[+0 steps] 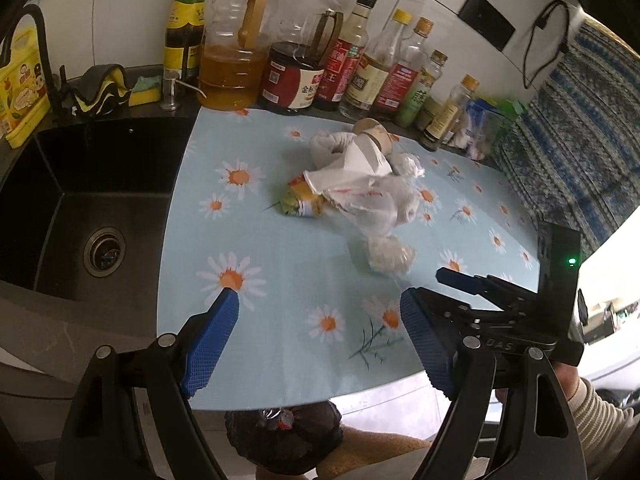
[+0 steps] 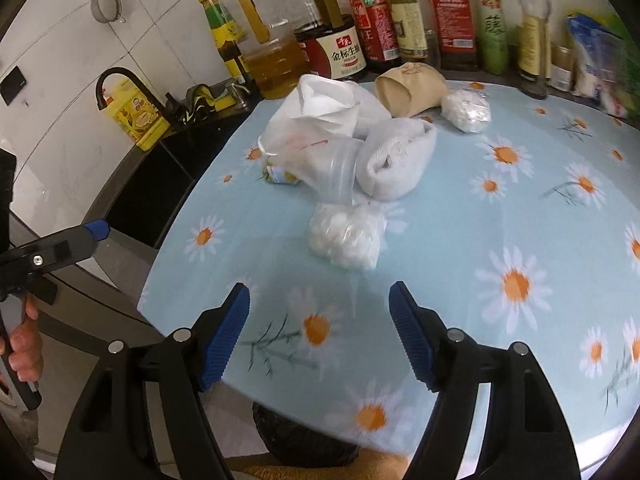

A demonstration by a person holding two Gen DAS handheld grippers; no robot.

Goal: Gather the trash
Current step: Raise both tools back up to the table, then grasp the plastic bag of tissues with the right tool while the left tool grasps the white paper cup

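Both claws are spread wide and holding nothing. The left gripper point(image 1: 320, 312) hovers over the near edge of the daisy tablecloth point(image 1: 280, 272), and the right gripper point(image 2: 320, 304) does too. The trash pile point(image 2: 344, 148) sits ahead of both, mid-table: a brown paper cup point(image 2: 412, 88), a white sock point(image 2: 396, 160), and a small clear bag point(image 2: 344, 236) lying nearest the right claw. A black bin bag point(image 1: 284, 440) sits below the table edge.
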